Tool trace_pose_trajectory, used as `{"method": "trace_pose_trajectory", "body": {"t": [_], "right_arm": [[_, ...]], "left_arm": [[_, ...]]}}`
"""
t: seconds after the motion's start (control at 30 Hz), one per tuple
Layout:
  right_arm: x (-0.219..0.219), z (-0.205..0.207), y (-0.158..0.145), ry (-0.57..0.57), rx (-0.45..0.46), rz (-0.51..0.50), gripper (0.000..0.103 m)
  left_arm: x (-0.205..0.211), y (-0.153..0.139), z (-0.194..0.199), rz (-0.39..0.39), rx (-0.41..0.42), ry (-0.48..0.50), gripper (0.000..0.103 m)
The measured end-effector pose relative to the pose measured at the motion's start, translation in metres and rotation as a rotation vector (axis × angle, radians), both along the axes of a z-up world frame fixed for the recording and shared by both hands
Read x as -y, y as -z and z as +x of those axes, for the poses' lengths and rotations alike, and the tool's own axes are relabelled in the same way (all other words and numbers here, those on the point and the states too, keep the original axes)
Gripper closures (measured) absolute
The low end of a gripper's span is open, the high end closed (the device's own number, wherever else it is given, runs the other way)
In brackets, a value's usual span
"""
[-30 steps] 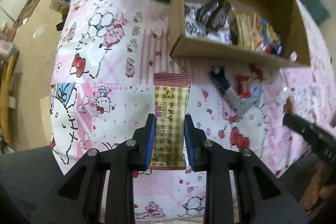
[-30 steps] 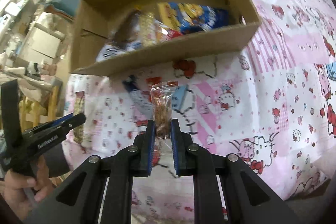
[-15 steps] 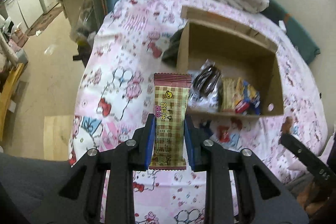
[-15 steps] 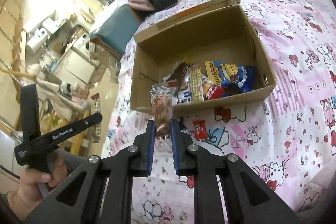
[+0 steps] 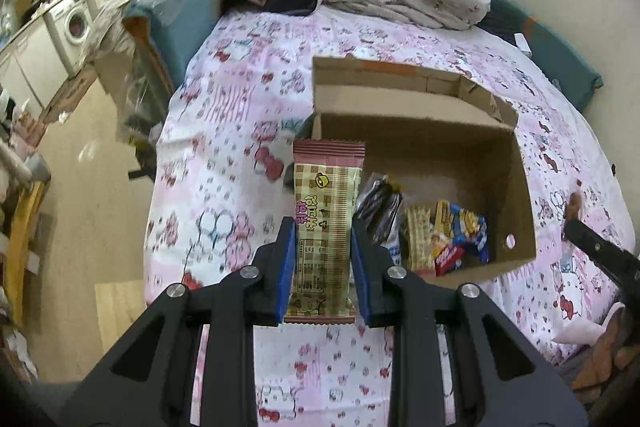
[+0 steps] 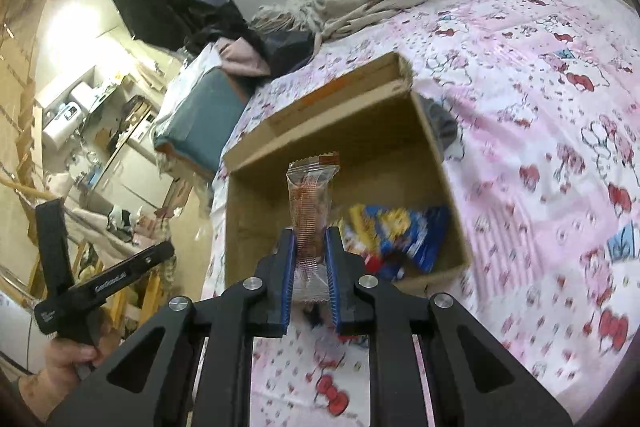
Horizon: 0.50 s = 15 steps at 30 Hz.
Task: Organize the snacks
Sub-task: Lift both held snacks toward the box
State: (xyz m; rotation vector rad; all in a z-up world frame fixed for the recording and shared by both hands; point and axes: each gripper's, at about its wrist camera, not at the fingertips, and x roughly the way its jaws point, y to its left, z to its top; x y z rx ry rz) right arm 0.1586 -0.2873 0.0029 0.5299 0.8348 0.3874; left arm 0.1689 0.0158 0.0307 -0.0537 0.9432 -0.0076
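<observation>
left wrist view: the left gripper (image 5: 323, 259) pinches a checked snack bar (image 5: 326, 227) above the near left rim of the cardboard box (image 5: 516, 187) on the bed (image 5: 240, 115), whose far half lies bare. the right gripper (image 6: 311, 267) pinches a clear wafer packet (image 6: 312, 203) over the box's near wall, snacks heaped just beside it.

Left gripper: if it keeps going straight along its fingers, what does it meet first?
Probably the cardboard box. The left gripper, shut on the plaid snack bar, points at the box's near left corner, close to the dark wrapper inside. Depth is unclear; it could land on the pink bedsheet just short of it.
</observation>
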Motion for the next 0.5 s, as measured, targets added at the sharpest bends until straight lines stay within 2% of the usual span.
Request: {"method": "trace_pose_trajectory", "body": {"t": [0.23, 0.43, 0.5], "right_arm": [[0.0, 0.033, 0.014, -0.003, -0.026, -0.036, 0.087], [-0.007, 0.052, 0.026, -0.018, -0.048, -0.063, 0.087], [-0.008, 0.056, 0.03, -0.024, -0.058, -0.063, 0.087]], "left_arm": [[0.024, 0.003, 0.033, 0.014, 0.006, 0.046, 0.08], [0.034, 0.022, 0.057, -0.017, -0.022, 0.064, 0.08], [0.039, 0.032, 0.061, 0.004, -0.018, 0.078, 0.08]]}}
